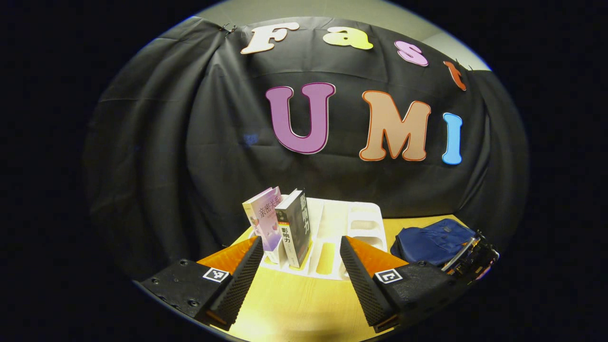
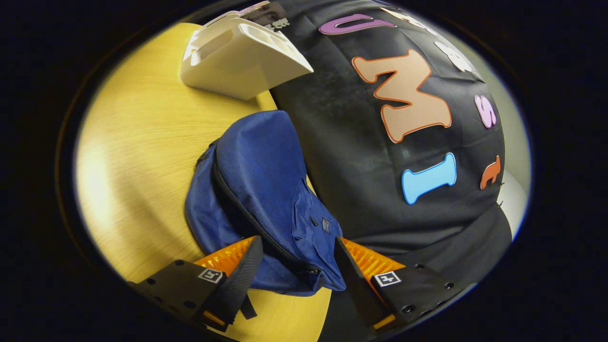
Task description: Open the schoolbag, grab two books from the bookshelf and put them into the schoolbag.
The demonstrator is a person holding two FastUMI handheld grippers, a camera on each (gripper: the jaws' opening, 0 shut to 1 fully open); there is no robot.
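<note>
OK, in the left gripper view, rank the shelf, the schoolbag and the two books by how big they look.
1. Shelf, the white rack: largest.
2. Schoolbag: next, though the right gripper hides part of it.
3. Dark book and pink book: about alike, so no ranking; they stand nearest the camera, which may flatter them.

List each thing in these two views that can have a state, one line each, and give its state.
schoolbag: lying on the table, zip shut
pink book: upright in the bookshelf, leaning
black book: upright in the bookshelf beside it
bookshelf: other slots empty
left gripper: open, holding nothing
right gripper: open, fingers either side of the schoolbag's near end
</note>
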